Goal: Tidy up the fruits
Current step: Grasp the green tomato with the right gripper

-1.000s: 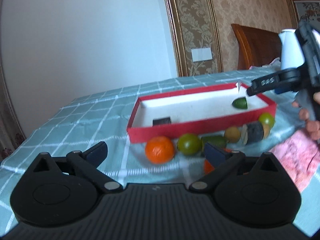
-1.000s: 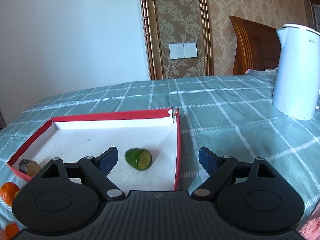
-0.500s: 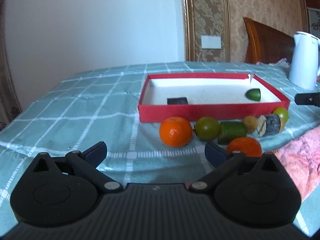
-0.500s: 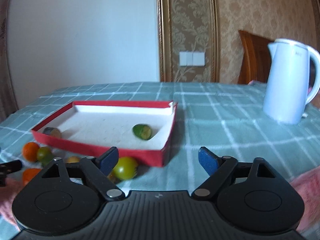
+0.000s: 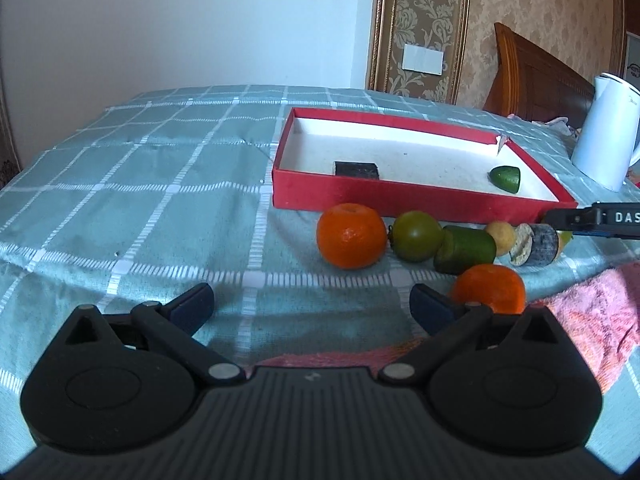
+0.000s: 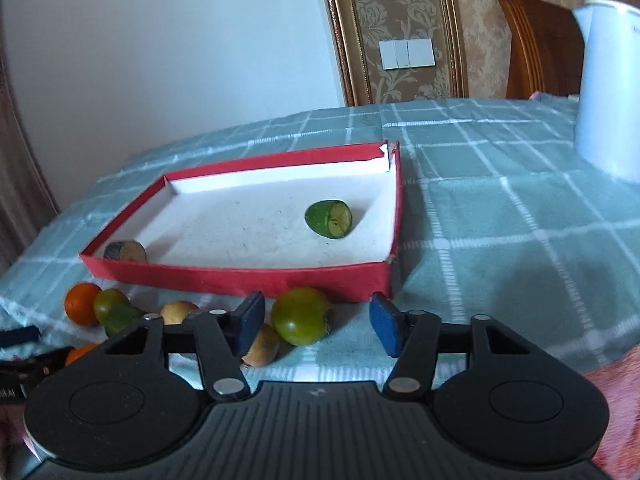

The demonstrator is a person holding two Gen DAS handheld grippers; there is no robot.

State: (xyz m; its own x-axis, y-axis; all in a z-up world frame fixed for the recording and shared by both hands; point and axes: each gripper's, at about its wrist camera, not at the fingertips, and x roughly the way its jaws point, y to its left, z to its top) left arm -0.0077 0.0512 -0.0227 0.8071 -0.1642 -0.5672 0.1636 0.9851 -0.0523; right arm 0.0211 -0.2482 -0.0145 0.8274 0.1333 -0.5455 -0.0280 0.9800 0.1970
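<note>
Fruits [image 6: 301,315] line the red box's [image 6: 240,278] near wall at lower centre as the right gripper [image 6: 316,326], drawn back from the box, narrows empty around a green one; left gripper [image 5: 312,306] gapes

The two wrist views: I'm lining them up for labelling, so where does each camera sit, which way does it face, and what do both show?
Left wrist: on the left gripper, facing down-forward across the checked tablecloth at the red box and the fruit row; its own open fingers show, and the right gripper's tip.
Right wrist: on the right gripper, facing the box's right end; its closing fingers flank a green tomato.
Shared: box, cut green piece, white kettle.
</note>
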